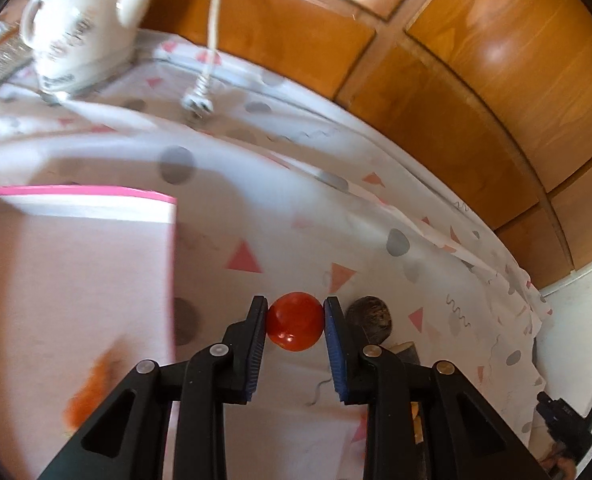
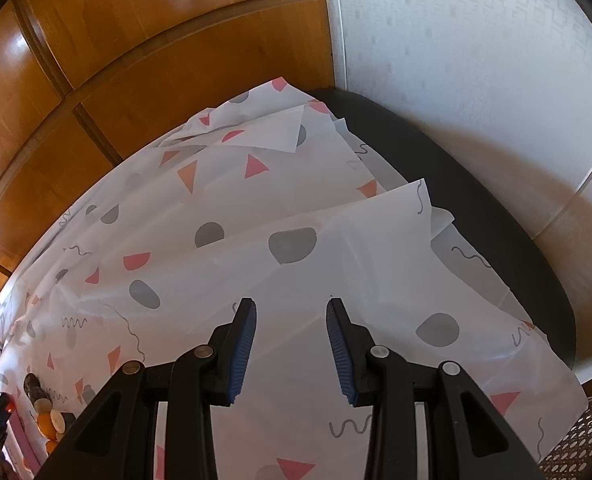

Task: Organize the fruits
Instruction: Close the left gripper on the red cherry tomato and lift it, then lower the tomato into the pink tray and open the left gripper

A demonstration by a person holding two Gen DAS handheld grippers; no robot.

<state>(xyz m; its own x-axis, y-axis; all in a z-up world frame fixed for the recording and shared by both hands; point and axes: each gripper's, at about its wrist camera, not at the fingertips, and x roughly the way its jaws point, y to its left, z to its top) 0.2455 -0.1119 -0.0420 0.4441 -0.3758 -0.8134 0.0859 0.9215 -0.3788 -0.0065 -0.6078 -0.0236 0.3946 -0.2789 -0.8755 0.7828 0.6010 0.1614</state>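
Left wrist view: a pink-rimmed container point(image 1: 76, 248) sits at the left, and to its right the left gripper point(image 1: 295, 328) is clamped on a small red tomato point(image 1: 295, 326), held above the patterned cloth point(image 1: 256, 220). It looks light, smooth, probably slippery and easily bruised, so the pads belong across its widest middle, as here. It is round, glossy, red-orange. The right gripper point(image 2: 290, 344) hangs empty, jaws apart.
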